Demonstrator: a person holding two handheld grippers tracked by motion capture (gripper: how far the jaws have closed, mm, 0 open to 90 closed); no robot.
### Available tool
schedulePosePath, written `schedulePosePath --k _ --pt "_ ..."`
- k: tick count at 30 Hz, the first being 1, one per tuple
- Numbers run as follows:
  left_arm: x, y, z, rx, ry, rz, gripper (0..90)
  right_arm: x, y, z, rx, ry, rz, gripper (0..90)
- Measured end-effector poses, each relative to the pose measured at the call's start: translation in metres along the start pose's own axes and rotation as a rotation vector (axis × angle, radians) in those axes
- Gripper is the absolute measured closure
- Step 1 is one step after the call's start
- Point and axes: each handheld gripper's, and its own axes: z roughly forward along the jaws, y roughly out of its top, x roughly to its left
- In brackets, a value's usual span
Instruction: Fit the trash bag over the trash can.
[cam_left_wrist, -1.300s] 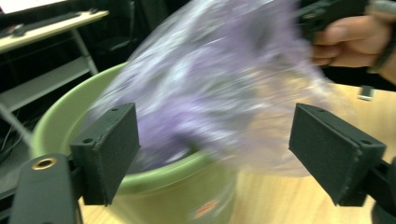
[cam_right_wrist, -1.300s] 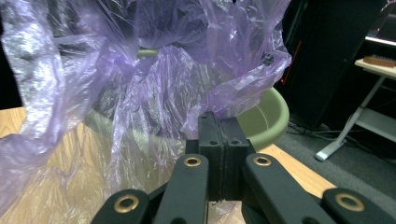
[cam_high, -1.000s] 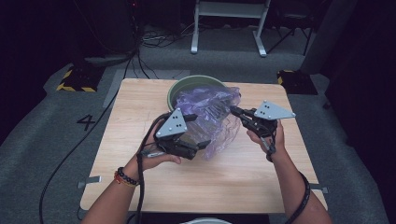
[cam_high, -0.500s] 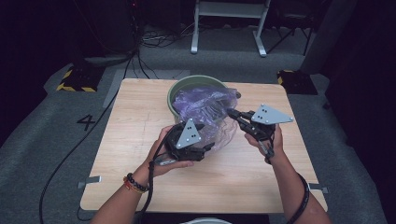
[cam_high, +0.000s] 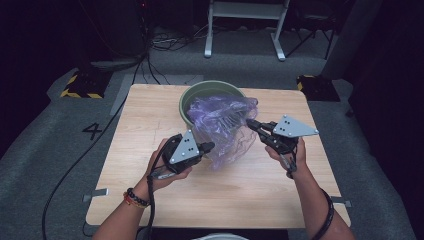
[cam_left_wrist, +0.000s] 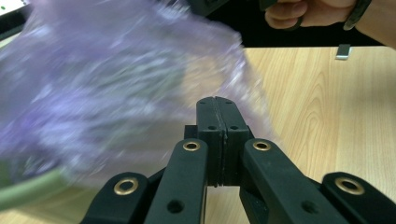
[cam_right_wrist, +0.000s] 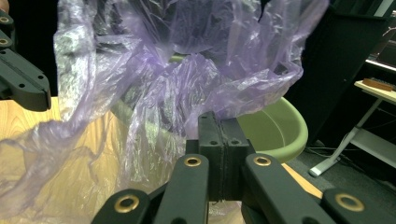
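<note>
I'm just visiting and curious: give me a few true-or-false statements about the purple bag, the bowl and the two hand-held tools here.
1. The bag is purple and see-through. True.
2. The bowl is red. False: it is green.
3. The right tool has its jaws closed on the bag. True.
4. The bag lies flat on the table, far from the bowl. False: it is held up, draped over the bowl.
5. The left tool has its jaws wide open. False: they are pressed together.

Left tool (cam_high: 210, 146) pulled back from purple bag (cam_high: 225, 125).
</note>
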Motion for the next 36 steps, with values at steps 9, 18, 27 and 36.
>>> schedulePosePath --k 9,18,27,36 --pt "-0.015 0.009 0.006 -0.018 0.014 -0.092 25.2 0.005 0.0 0.001 0.0 0.016 -0.008 90.0" --pt "-0.029 0.016 0.031 0.044 0.105 -0.047 21.3 0.011 0.004 -0.001 -0.007 0.04 -0.018 90.0" --pt "-0.007 0.009 0.021 0.033 0.162 -0.057 81.9 0.012 0.002 -0.005 -0.024 0.049 -0.013 90.0" --pt "0.004 0.003 0.0 -0.024 0.13 -0.076 67.7 0.011 0.0 -0.003 -0.021 0.042 -0.005 90.0"
